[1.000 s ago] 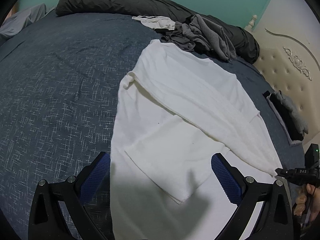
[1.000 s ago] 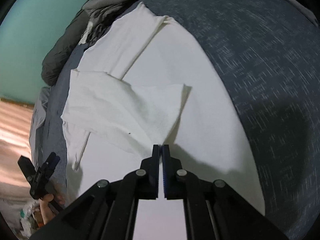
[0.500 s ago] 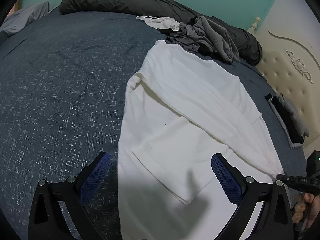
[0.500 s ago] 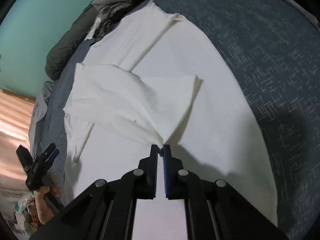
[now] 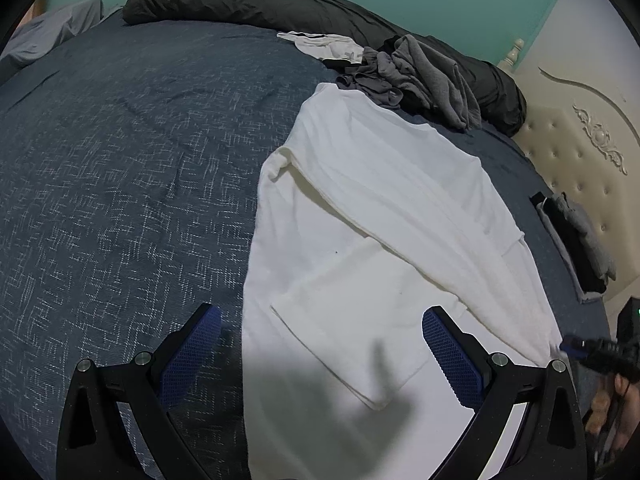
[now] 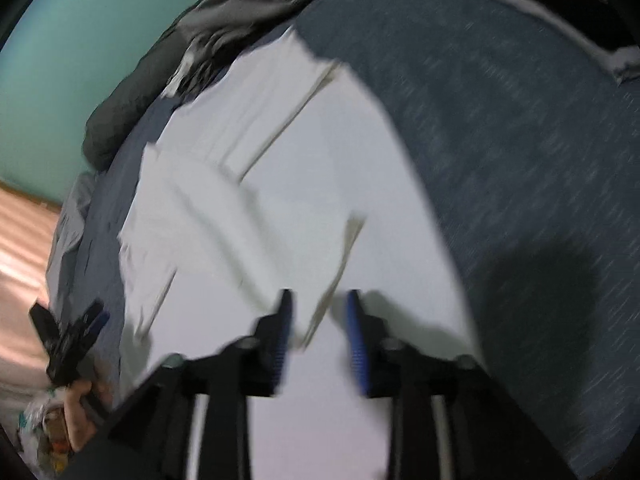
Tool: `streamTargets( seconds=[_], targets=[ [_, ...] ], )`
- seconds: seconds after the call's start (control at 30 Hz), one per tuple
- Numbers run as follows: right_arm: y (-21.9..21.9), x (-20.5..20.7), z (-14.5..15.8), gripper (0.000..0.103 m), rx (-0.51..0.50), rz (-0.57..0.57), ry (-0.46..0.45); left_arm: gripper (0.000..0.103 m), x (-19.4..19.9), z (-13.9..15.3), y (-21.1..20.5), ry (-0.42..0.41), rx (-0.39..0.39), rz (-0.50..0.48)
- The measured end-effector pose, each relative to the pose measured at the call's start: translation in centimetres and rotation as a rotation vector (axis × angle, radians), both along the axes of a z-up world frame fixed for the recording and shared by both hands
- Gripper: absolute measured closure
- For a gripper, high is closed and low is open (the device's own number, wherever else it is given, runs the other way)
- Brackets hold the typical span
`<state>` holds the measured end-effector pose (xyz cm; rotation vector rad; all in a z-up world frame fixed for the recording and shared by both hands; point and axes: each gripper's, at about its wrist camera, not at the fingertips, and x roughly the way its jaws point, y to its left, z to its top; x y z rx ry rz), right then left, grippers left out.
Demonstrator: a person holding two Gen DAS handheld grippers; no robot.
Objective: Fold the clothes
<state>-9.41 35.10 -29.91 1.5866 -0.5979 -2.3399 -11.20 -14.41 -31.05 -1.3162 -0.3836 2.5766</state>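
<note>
A white long-sleeved shirt (image 5: 384, 208) lies spread on the dark blue bedspread (image 5: 120, 168), with one sleeve folded across its body. My left gripper (image 5: 320, 340) hovers open over the shirt's near edge, nothing between its blue pads. My right gripper (image 6: 318, 312) points down at the folded sleeve (image 6: 240, 232). Its jaws are opening, and the fold's corner lies loose between them without touching the pads. That view is blurred. Each gripper also shows in the other's view, the right gripper (image 5: 576, 348) at the right edge and the left gripper (image 6: 72, 320) at the far left.
A heap of grey clothes (image 5: 420, 76) and a white garment with black trim (image 5: 324, 46) lie beyond the shirt, by a dark rolled duvet (image 5: 240, 0). A stack of folded dark clothes (image 5: 576, 240) sits near the tufted headboard (image 5: 580, 140).
The right gripper's jaws, shut on the folded sleeve's corner earlier, now stand apart, and the corner lies on the shirt. The left gripper stays open in about the same place.
</note>
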Motion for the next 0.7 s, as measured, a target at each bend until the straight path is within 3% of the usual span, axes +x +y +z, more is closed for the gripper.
streamTargets(
  seconds=[0.27, 0.3, 0.33, 0.37, 0.7],
  targets=[
    [-0.7, -4.0, -0.9, 0.069, 0.100, 0.050, 0.037, 0.000, -0.3, -0.3, -0.2, -0.009, -0.007, 0.006],
    [-0.8, -4.2, -1.1, 0.073, 0.109, 0.059, 0.036, 0.000, -0.4, -0.4, -0.2, -0.011, -0.007, 0.007],
    [-0.9, -4.4, -1.4, 0.090, 0.118, 0.068, 0.036, 0.000, -0.4, -0.4, -0.3, -0.012, -0.006, 0.009],
    [-0.9, -4.4, -1.4, 0.097, 0.122, 0.071, 0.042, 0.000, -0.5, -0.4, -0.4, -0.012, -0.006, 0.011],
    [1.4, -4.1, 0.6, 0.101, 0.131, -0.019, 0.154, 0.000, -1.0, -0.3, -1.8, -0.021, -0.013, 0.057]
  ],
)
